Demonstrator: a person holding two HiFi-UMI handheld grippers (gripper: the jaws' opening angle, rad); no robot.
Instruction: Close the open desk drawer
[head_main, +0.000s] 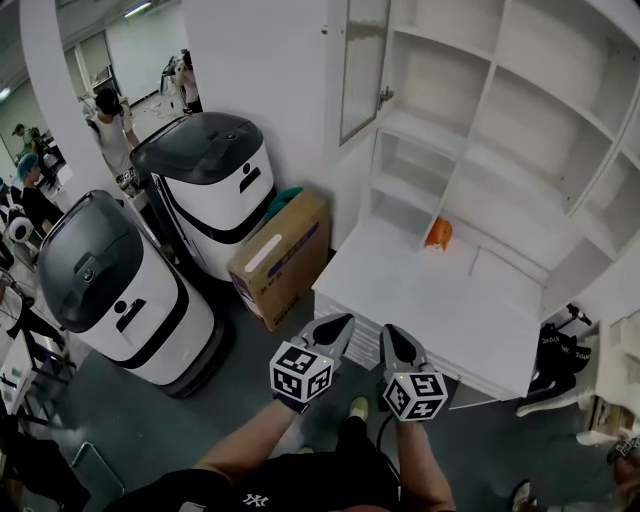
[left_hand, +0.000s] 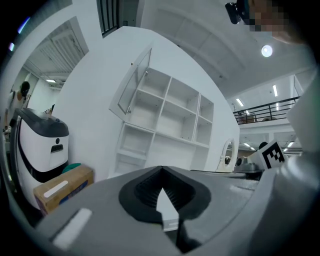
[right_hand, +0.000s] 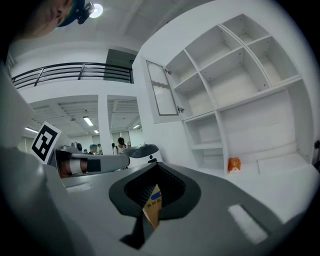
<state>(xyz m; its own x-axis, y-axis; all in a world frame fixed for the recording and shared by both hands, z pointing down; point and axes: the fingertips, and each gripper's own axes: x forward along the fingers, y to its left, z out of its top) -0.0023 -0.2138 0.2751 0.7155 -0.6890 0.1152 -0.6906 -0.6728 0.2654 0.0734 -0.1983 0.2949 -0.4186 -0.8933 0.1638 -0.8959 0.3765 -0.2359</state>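
Observation:
A white desk (head_main: 440, 305) with open shelves (head_main: 470, 120) above it stands ahead of me. Its front face lies below the top's edge, and I cannot make out a drawer in any view. My left gripper (head_main: 340, 323) and right gripper (head_main: 392, 336) hang side by side over the desk's near edge, both pointing at it. In the left gripper view the left gripper (left_hand: 161, 171) has its jaws together with nothing between them. The right gripper (right_hand: 157, 169) is likewise shut and empty, with the left one beside it.
A small orange object (head_main: 438, 233) sits at the back of the desk top. A cardboard box (head_main: 281, 258) and two white-and-black machines (head_main: 211, 190) (head_main: 112, 290) stand left of the desk. A glass cabinet door (head_main: 362, 60) hangs open. A black bag (head_main: 558, 357) lies at right. People stand far left.

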